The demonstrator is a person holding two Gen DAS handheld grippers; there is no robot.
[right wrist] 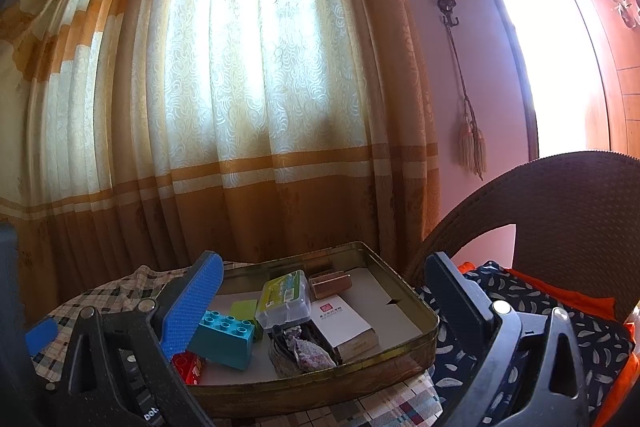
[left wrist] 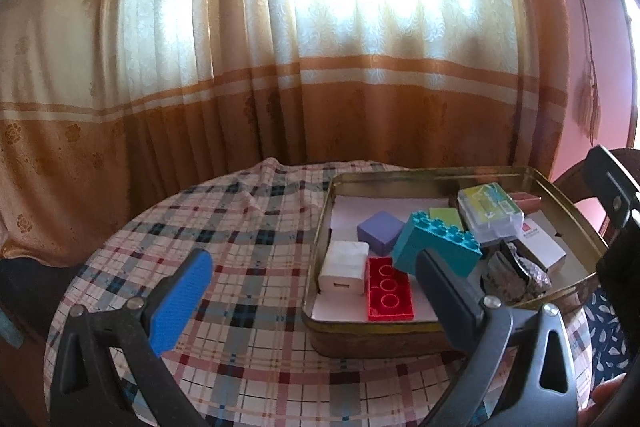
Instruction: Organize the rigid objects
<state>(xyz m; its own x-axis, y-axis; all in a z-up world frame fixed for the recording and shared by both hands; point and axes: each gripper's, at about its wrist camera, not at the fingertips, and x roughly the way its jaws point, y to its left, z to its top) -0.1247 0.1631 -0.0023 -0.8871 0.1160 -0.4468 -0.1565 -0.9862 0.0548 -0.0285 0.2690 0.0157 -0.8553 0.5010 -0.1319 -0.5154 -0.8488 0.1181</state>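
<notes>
We've got both left gripper [left wrist: 312,291] and right gripper [right wrist: 320,303] wide, empty; teal brick [left wrist: 436,247] leaning ahead could topple if nudged.

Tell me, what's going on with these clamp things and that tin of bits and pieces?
A person holds a two-finger gripper in each hand, tidying small rigid items. Both the left gripper and the right gripper are open and empty, in front of a metal tin on a plaid tablecloth. The tin already holds a teal brick, a red brick, a white charger and small boxes.

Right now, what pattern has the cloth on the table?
Plaid tablecloth; left wrist view shows it best.
</notes>
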